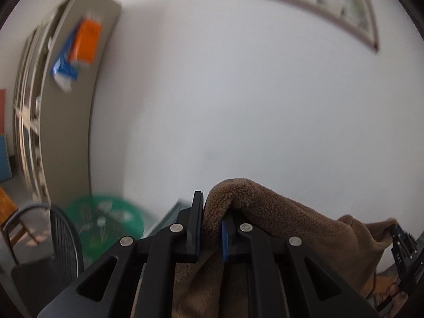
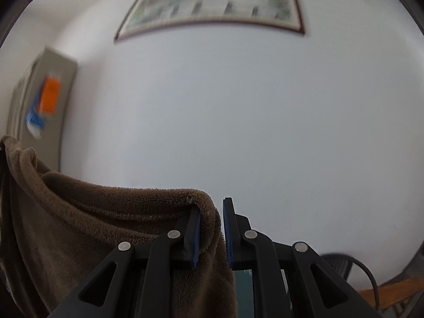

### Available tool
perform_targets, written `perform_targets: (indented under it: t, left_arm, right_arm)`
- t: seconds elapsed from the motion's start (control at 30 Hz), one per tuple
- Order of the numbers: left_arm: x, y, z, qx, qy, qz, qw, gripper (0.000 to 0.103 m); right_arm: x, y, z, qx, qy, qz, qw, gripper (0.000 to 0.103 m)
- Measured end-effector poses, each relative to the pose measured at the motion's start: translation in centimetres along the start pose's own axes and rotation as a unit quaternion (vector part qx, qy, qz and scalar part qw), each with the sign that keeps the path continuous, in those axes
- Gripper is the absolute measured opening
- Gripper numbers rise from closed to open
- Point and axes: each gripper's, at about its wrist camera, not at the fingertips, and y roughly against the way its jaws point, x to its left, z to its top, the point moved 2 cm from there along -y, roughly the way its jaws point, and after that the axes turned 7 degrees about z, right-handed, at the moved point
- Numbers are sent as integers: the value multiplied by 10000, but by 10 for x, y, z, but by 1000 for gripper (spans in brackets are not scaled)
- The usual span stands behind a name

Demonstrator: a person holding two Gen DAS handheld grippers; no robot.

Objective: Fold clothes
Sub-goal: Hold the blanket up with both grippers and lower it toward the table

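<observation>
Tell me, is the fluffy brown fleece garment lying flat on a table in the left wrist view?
No. The fluffy brown fleece garment hangs in the air, pinched by the left gripper.

White wall [image 2: 238, 119], framed picture [image 2: 212, 5], grey cabinet [image 1: 69, 106], green basket [image 1: 106, 220].

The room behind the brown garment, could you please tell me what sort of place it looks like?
Probably a home or small office room: a framed picture hangs on a plain white wall, a tall grey cabinet stands in the corner, and a green basket sits on the floor.

right gripper [image 2: 210, 228] pinching brown fleece garment [image 2: 106, 212], white wall [image 2: 238, 119]
</observation>
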Motion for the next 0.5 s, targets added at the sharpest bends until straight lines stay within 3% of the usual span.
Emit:
perform_targets:
  t: [0.13,0.23,0.27,0.3,0.33,0.37,0.4,0.5]
  left_arm:
    - [2,-80,-27,899,-167,121,9957,14]
    - [-3,-146,-48,1518,-570,152,9866,14]
    - [-5,-170,-57,1768,-734,164,9814,19]
    - [-7,-192,-66,2004,-877,184,9756,23]
    - [-7,-211,-75,2196,-943,235,9707,33]
    - [-6,-229,-86,2398,-1008,294,9651,47]
    - [-3,-247,-99,2644,-1075,384,9576,52]
    - [9,-291,-138,3290,-1201,601,9347,55]
  right_arm:
    - [5,-66,-31,706,-200,-33,9973,14]
    - [12,-119,-56,1227,-211,-182,9920,14]
    - [15,-137,-64,1406,-202,-222,9896,16]
    - [17,-155,-74,1631,-213,-240,9861,25]
    - [18,-173,-84,1873,-231,-250,9817,33]
    - [19,-191,-94,2113,-249,-261,9767,62]
    - [20,-205,-105,2337,-304,-231,9716,80]
    - [21,-241,-137,2964,-493,-123,9537,81]
